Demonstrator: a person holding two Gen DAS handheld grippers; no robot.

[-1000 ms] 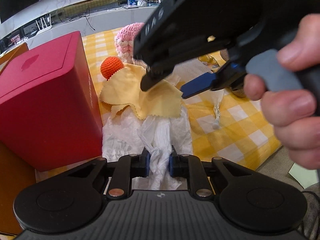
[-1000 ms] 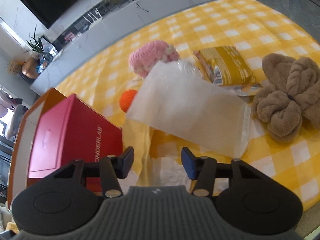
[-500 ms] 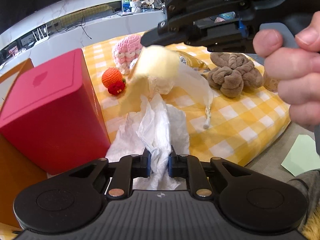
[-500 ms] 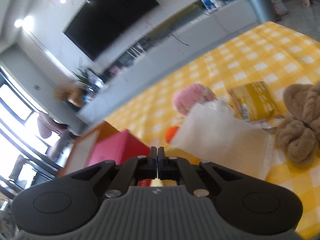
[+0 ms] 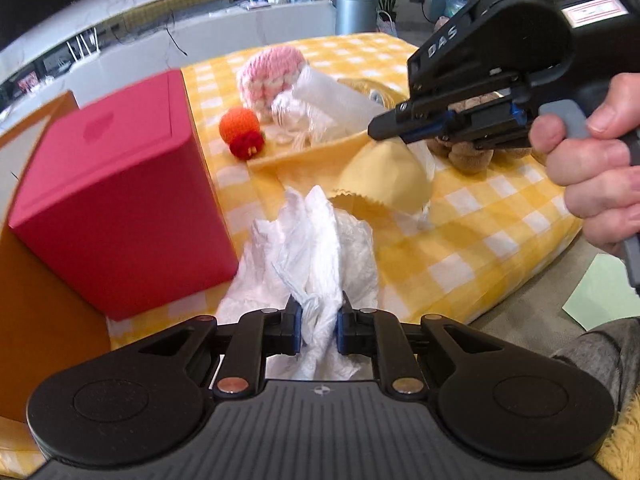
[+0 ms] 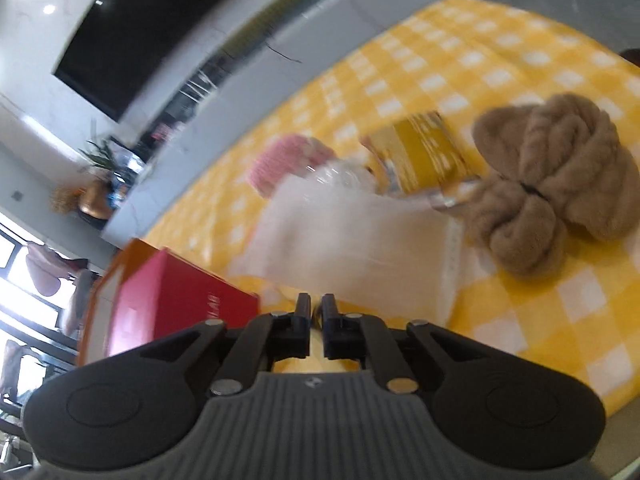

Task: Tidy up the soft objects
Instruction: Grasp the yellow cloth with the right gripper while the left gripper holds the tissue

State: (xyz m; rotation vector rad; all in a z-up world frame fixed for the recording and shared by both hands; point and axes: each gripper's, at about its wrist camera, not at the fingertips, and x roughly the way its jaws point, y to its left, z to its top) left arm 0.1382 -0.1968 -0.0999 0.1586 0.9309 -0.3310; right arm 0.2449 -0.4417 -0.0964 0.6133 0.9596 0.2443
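My left gripper is shut on a crumpled white tissue that trails onto the yellow checked tablecloth. In the left wrist view, a person's hand holds my right gripper above the table. A yellow cloth hangs from its tip, one edge stretched toward the left. In the right wrist view, the right gripper shows a narrow slit between its fingers. Its jaws are opening slightly, with the yellow cloth still pinched between them.
A red box stands at the left inside an orange tray. Behind lie a pink crochet piece, an orange crochet ball, a clear plastic bag, a yellow packet and a brown plush bundle.
The right gripper went from open to shut on the yellow cloth, lifted it off the table and carried it rightward. The left gripper kept its hold on the white tissue.
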